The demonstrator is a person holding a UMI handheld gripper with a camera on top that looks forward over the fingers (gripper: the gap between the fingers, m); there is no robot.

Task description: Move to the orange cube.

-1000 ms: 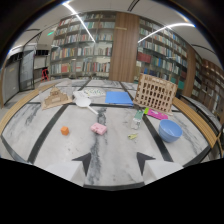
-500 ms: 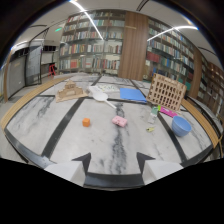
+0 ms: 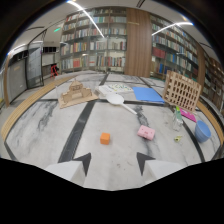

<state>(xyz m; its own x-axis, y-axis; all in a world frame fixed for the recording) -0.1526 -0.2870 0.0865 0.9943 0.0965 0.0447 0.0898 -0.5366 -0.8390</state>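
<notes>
On the grey marbled tabletop [image 3: 45, 135], a light wooden model house [image 3: 75, 93] stands far left. The small orange cube [image 3: 105, 138] lies just ahead of the gripper [image 3: 113, 163], whose fingers stand apart, holding nothing. Rightward lie a pink block [image 3: 146, 132], a wooden slatted crate [image 3: 182, 90], and a blue plastic bowl [image 3: 202, 131], contents not visible.

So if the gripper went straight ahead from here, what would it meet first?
Probably the orange cube: it lies just ahead of the open gripper, roughly in line with the gap between the fingers. Depth is hard to judge.
</notes>
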